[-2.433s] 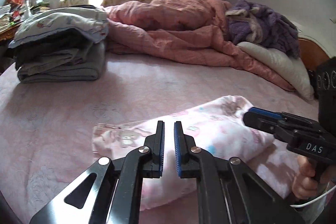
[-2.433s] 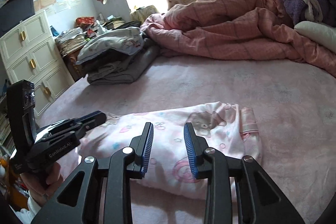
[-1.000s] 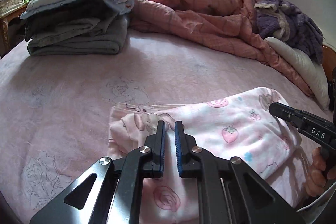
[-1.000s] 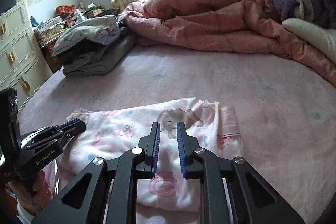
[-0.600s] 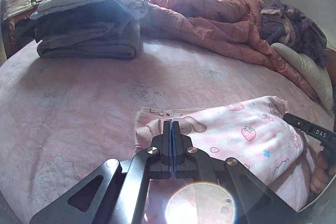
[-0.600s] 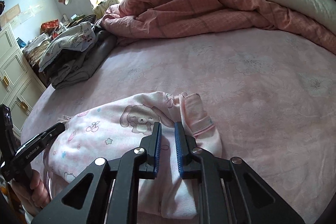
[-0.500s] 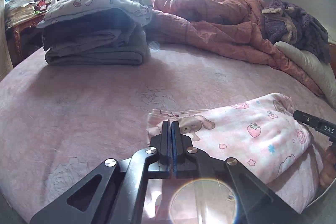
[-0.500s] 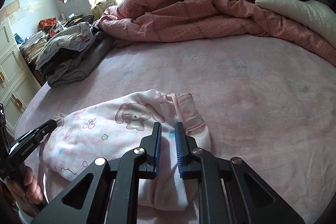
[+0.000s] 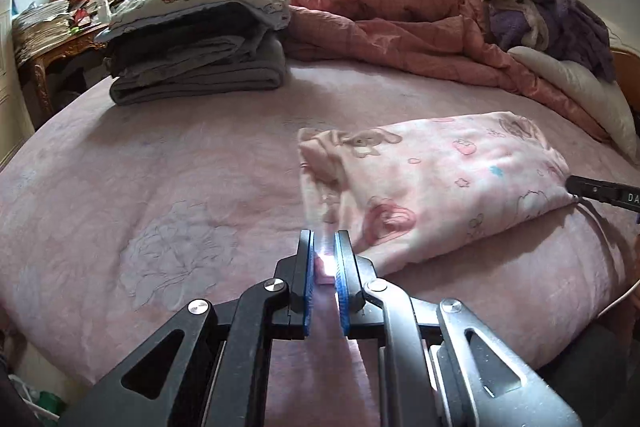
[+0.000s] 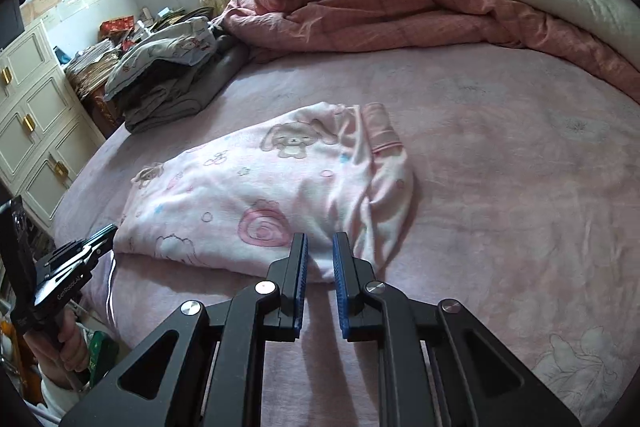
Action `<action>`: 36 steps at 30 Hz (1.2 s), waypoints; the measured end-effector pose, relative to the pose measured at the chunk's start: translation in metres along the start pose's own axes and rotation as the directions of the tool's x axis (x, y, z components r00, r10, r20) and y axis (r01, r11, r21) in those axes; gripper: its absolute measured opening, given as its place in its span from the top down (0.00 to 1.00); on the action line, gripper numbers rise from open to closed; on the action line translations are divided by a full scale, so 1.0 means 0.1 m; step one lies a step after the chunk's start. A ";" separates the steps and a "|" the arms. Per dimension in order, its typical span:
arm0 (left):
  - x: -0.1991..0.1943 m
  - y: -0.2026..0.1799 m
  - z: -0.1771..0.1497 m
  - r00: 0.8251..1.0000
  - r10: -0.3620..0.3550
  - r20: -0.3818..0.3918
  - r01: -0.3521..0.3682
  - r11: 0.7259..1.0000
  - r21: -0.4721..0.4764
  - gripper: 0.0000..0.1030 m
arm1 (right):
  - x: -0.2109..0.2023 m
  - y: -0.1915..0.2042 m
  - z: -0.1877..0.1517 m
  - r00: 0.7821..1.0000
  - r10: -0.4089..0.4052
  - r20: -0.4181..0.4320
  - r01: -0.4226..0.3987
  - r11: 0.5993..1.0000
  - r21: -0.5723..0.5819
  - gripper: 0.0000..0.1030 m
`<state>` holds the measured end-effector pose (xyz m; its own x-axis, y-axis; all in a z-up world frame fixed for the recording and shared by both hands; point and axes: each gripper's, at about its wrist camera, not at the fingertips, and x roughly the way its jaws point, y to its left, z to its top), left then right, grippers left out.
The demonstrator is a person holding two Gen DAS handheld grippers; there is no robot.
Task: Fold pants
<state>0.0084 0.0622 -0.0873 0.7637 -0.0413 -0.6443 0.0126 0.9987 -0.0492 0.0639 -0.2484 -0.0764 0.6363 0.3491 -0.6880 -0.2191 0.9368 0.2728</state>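
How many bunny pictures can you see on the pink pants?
2 clear ones in the right wrist view: a big bunny near the far edge of the pants, and a smaller, fainter one toward their left end. More may be hidden inside the folds or underneath.

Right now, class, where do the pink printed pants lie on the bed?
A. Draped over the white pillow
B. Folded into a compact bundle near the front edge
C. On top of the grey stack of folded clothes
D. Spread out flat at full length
B: the pink printed pants lie as a compact folded bundle on the bed sheet, near its front edge, well apart from the grey stack of folded clothes and the white pillow.
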 end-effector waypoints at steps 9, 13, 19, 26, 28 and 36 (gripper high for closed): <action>-0.29 -0.06 -0.07 0.979 -0.200 0.025 0.200 0.980 0.022 0.86 | -0.30 -0.18 -0.10 0.998 0.013 0.065 -0.014 1.000 0.009 0.87; -0.14 -0.12 -0.07 0.992 -0.128 0.010 0.127 0.991 0.050 0.69 | -0.27 -0.15 -0.17 0.999 0.020 0.028 -0.019 0.999 -0.030 0.75; -0.06 -0.11 -0.08 0.995 -0.096 0.013 0.095 0.994 0.057 0.96 | -0.16 -0.05 -0.17 0.999 -0.036 0.038 0.040 0.993 -0.111 0.73; -0.18 -0.06 -0.01 0.996 -0.047 0.076 0.043 0.997 0.060 0.96 | -0.19 0.09 -0.23 0.980 -0.114 0.164 0.144 0.973 -0.183 0.98; -0.17 -0.05 -0.01 0.996 -0.042 0.077 0.038 0.998 0.053 0.96 | -0.26 0.08 -0.23 0.968 -0.141 0.208 0.175 0.972 -0.157 0.98; -0.07 -0.04 -0.17 0.997 -0.029 0.071 0.028 0.999 0.019 0.92 | -0.17 -0.17 -0.28 0.980 -0.118 0.161 0.129 0.990 -0.057 0.99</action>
<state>-0.0080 0.0579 -0.0962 0.8071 -0.0682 -0.5865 0.0463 0.9976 -0.0523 0.0364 -0.2692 -0.0881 0.7684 0.2275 -0.5982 -0.1768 0.9738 0.1434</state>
